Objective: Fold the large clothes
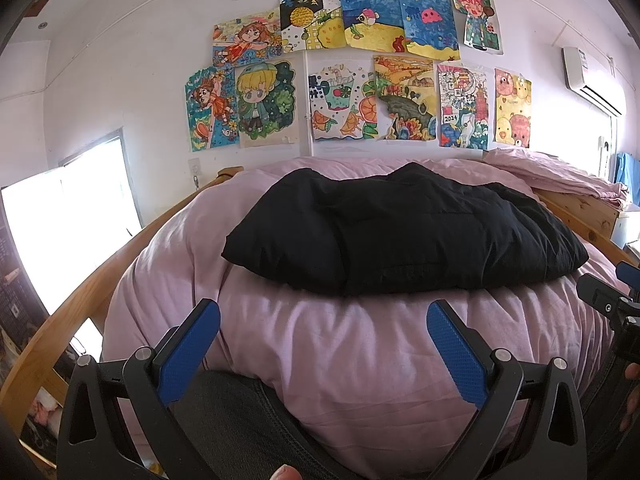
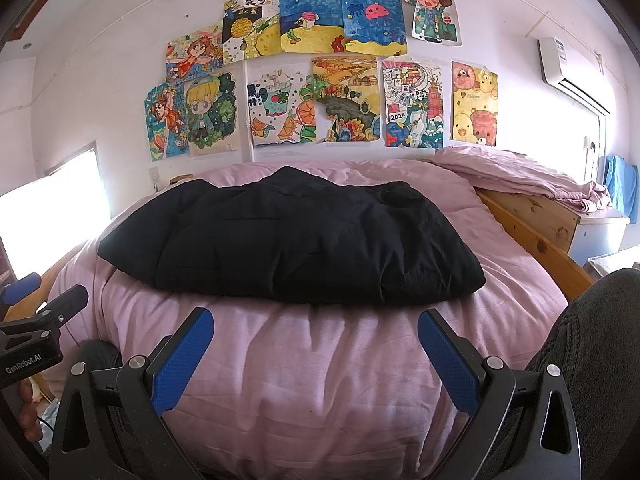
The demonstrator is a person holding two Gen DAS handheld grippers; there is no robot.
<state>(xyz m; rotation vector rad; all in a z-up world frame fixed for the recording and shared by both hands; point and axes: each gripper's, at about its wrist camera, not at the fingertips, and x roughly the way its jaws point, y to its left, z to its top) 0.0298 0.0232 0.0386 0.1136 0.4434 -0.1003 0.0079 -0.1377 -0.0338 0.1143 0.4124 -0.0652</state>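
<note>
Left wrist view: left gripper [image 1: 323,322] spread wide, holding nothing, low over the pink duvet [image 1: 352,360]. Black padded jacket [image 1: 400,232] lies straight ahead on the far side, apart from the tips, long axis running left-right. Its near hem faces the tongs.

Right wrist view: right gripper [image 2: 316,328] also spread, empty. Jacket [image 2: 296,240] ahead, slightly left of centre, near edge just beyond the fingertips. Right end of the hem looks nearer this arm, left end nearer the other. Looks already folded into a bundle, so prob. little left to do.
</note>
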